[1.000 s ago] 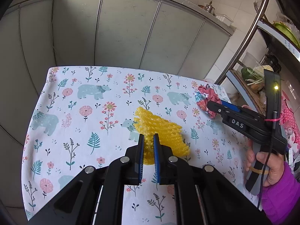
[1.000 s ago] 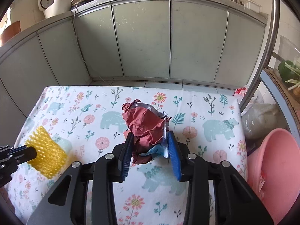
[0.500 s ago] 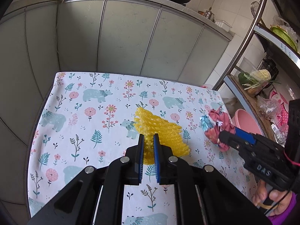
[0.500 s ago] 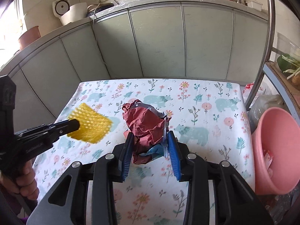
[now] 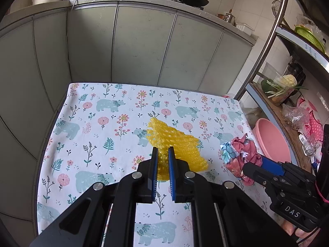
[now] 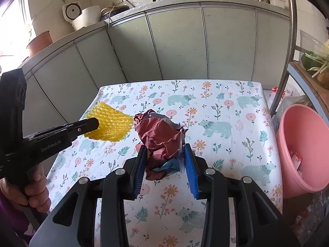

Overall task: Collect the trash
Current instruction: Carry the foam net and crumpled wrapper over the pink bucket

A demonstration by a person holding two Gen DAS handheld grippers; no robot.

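Floral bear-print tablecloth [image 5: 96, 135] below 2 grippers. Pink basin [image 6: 302, 144] off its right edge. Left gripper [image 5: 163, 156] clamped on yellow foam fruit net [image 5: 174, 142], lifted above cloth. Right gripper [image 6: 164, 154] clenched around crumpled red-and-blue wrapper [image 6: 160, 135], raised near basin.

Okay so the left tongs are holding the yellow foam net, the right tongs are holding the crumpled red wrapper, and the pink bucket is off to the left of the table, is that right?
Not quite: the pink bucket stands off the right side of the table, as the right wrist view shows. The rest holds: the left tongs grip the yellow foam net, and the right tongs grip the crumpled red wrapper.
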